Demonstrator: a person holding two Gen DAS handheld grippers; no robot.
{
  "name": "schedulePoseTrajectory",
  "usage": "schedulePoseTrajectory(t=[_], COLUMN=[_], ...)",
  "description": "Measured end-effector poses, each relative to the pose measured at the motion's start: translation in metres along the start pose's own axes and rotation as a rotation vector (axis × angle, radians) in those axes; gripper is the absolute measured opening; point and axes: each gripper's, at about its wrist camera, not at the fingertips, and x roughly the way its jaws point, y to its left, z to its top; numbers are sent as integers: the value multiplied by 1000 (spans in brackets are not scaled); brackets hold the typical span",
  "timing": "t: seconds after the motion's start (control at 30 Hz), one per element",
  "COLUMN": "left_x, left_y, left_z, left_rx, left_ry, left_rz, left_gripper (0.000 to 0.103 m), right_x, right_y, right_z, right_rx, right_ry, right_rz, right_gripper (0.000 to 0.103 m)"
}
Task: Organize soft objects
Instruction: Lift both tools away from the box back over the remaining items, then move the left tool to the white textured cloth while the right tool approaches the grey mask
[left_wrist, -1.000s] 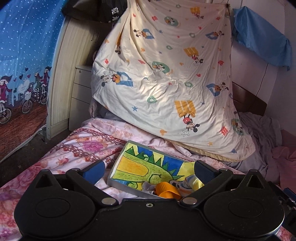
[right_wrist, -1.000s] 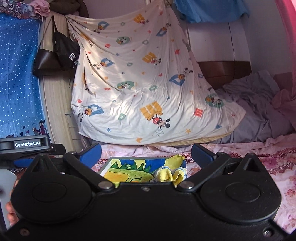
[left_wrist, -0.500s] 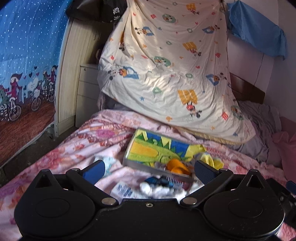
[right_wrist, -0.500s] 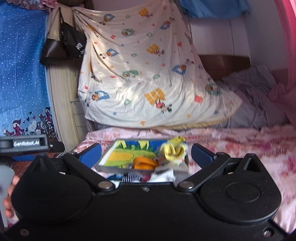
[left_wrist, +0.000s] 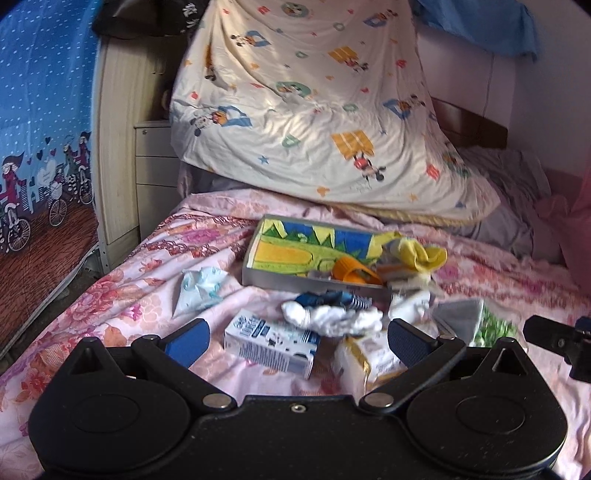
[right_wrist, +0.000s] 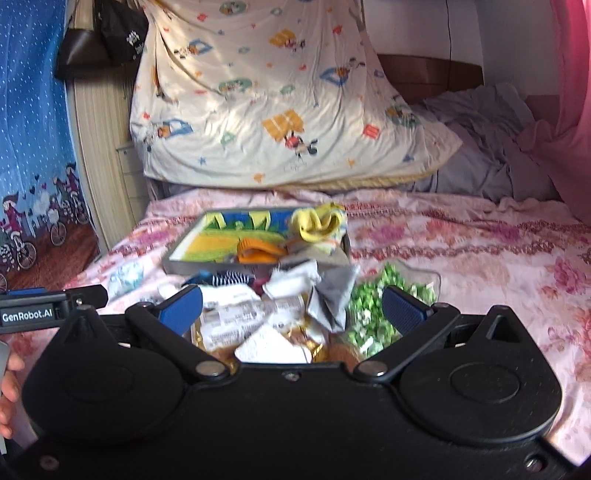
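With both my grippers, left (left_wrist: 295, 341) and right (right_wrist: 291, 308), spread empty, I'm choosing a sock—next, the white crumpled sock (left_wrist: 332, 319).

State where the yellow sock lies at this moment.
The yellow sock sits bunched at the far right corner of the dinosaur-print box on the bed, just beyond the orange item.

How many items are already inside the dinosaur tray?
2 visible: a yellow sock at the tray's far right corner and an orange piece near its front right edge. Blur and clutter there may hide more.
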Motion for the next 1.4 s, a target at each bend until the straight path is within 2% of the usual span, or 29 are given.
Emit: schedulePoseTrajectory(t=[0.2,0.23,0.53,0.7,0.83,1.17,1.4], left_x=[9,11,26,33,36,40,43], left_y=[1,2,4,2,0,-8,-14], left_z=[-9,-11,-24,-31,-34,-39,-44], left_rx=[13,12,11,26,43,56,75], left_ry=[53,68,180,235,255,290,306], left_rz=[-23,-23,-6,-2,-8,-75,-123], left_gripper=[102,102,102,102,102,102,102], right_x=[20,34,69,82,84,91,99], right_y=[-1,-3,9,8,4,-14,-18], right_z=[-7,-7,-18,-25,-28,-30,-26], right_rx=[19,21,-22,-5,29,120,174], right_ry=[61,78,257,362,373,370,410], right_rz=[-13,-17,-17,2,3,-27,-24], right_gripper=[102,102,102,102,102,102,102])
